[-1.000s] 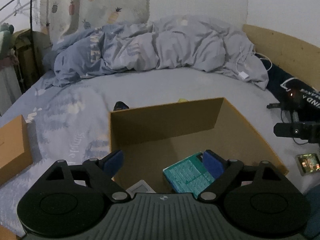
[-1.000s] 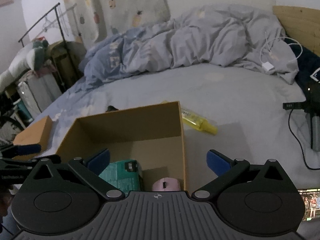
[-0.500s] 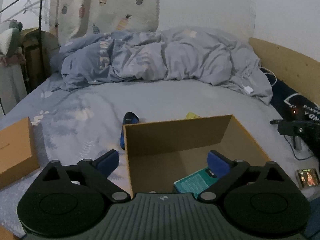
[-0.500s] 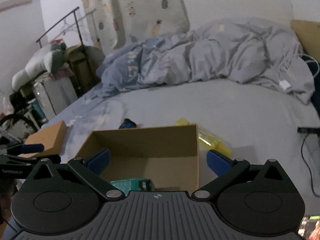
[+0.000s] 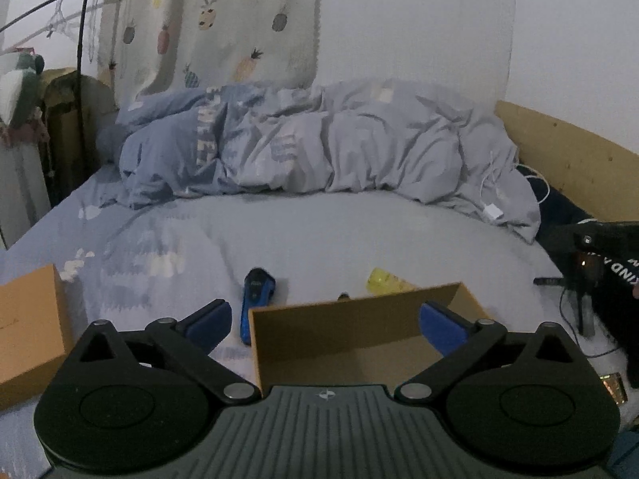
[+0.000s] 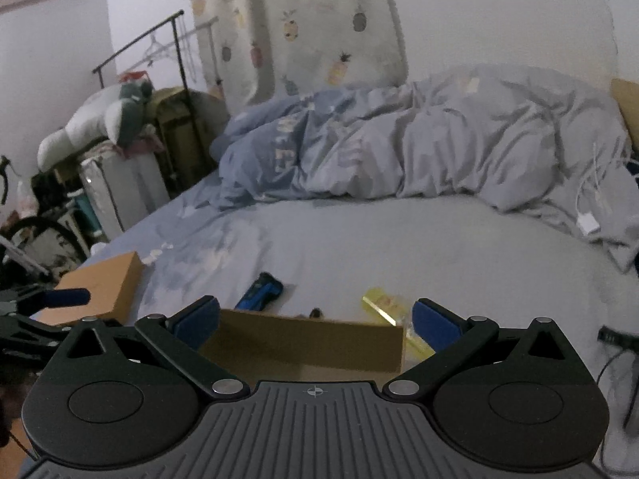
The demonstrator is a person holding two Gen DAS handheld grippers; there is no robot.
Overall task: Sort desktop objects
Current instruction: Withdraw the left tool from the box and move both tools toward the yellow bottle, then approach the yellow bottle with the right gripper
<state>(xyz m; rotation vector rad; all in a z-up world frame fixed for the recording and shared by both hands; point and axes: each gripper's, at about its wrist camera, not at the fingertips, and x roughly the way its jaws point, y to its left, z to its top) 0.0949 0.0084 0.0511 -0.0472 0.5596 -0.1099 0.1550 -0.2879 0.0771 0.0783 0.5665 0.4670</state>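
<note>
Presently listed, items on the bed (image 5: pixel 359 235):

1. Left gripper (image 5: pixel 325 321): jaws spread wide, nothing between them, held above the near part of the bed over the open cardboard box (image 5: pixel 335 331).
2. Right gripper (image 6: pixel 315 321): jaws likewise wide apart and empty, also above the cardboard box (image 6: pixel 311 339).
3. Cardboard box: open top, brown, at the near edge of the bed; contents hidden behind the gripper bodies.
4. Blue device (image 5: pixel 257 293) (image 6: pixel 261 291): lies flat on the sheet just beyond the box's far left corner, outside it.
5. Yellow bottle (image 5: pixel 385 279) (image 6: pixel 385 305): lies on its side just past the box's far right corner, outside it.
6. Small dark item (image 6: pixel 316 312): just behind the box's far wall, too small to identify.
7. Second brown box (image 5: pixel 28 331) (image 6: pixel 106 283): closed, at the left edge of the bed, well apart from the open box.
8. Rumpled duvet (image 5: pixel 319 143): heaped along the far edge.
9. White charger with cable (image 5: pixel 493 211): on the duvet near the far right corner.
</note>
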